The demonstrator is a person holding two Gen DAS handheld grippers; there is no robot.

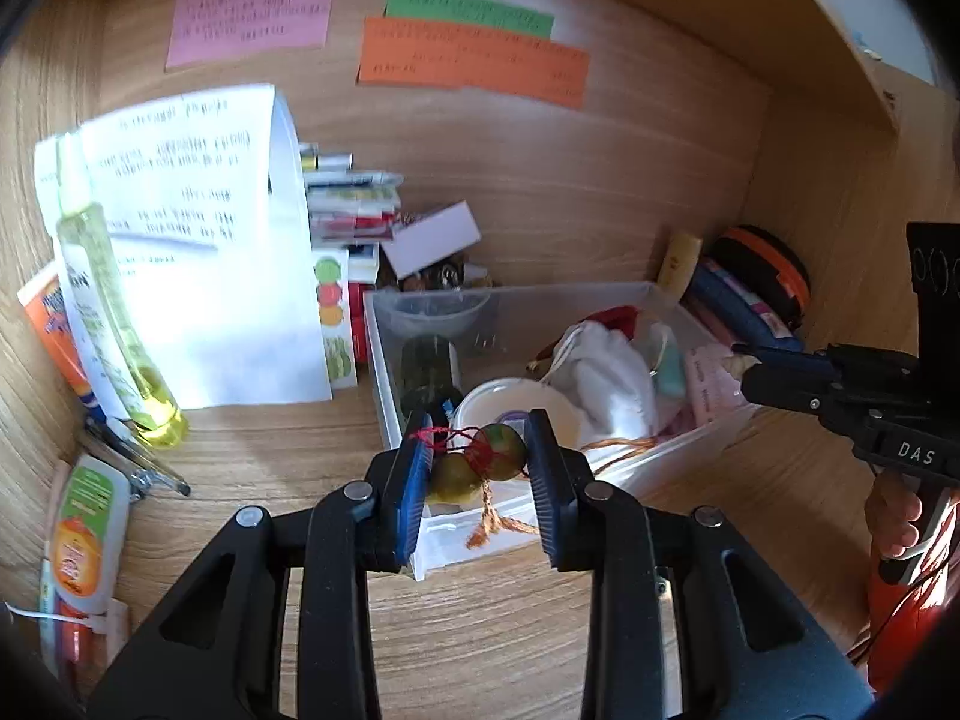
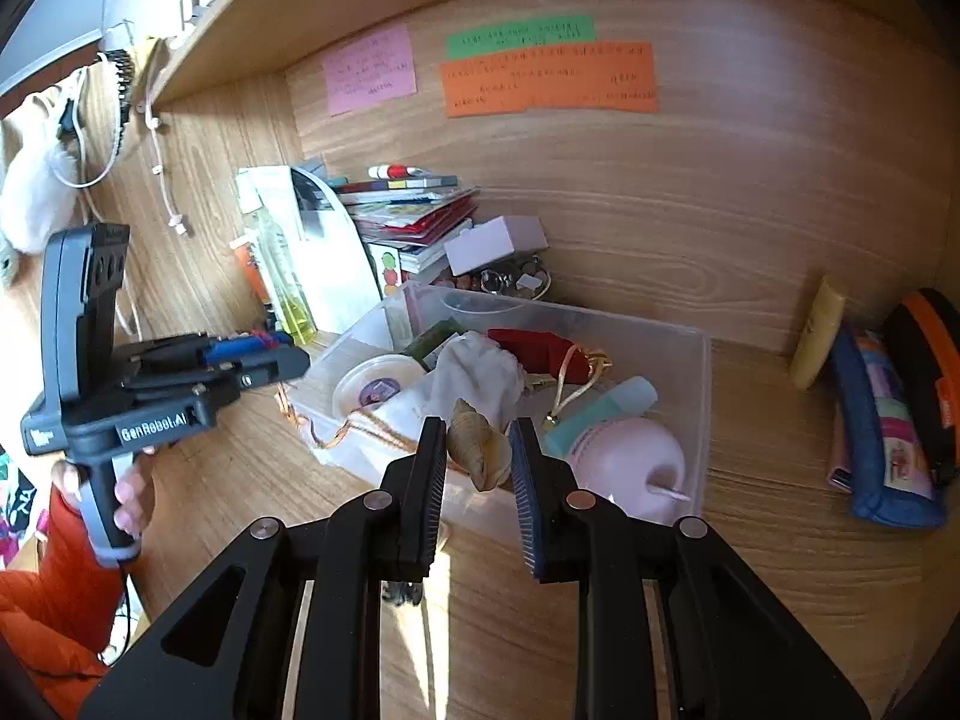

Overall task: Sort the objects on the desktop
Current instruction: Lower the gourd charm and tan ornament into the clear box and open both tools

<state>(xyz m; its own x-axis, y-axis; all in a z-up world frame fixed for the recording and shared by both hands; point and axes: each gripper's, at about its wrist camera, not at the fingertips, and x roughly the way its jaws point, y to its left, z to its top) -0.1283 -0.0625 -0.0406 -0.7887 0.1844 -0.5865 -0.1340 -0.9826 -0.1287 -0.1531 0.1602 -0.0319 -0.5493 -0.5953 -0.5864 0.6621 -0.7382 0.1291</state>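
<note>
My left gripper [image 1: 479, 461] is shut on a pair of green-brown beads tied with red string and an orange tassel [image 1: 480, 462], held over the near corner of the clear plastic bin [image 1: 384, 396]. My right gripper [image 2: 480, 456] is shut on a tan seashell [image 2: 477, 441], held above the bin's near rim [image 2: 705, 396]. The bin holds a white round tub [image 2: 375, 384], a white cloth pouch [image 2: 480, 378], a red pouch [image 2: 540, 351], a pink round bottle [image 2: 630, 462] and a teal tube [image 2: 600, 414]. The left gripper also shows in the right wrist view [image 2: 282, 345].
A yellow-green bottle [image 1: 114, 312] and white papers [image 1: 228, 264] stand at the left. Stacked booklets [image 2: 414, 210] and a white box [image 2: 492, 243] sit behind the bin. A blue pencil case [image 2: 882, 432], orange-black case [image 2: 927, 360] and yellow tube [image 2: 816, 336] lie right. Tubes [image 1: 84, 540] lie front left.
</note>
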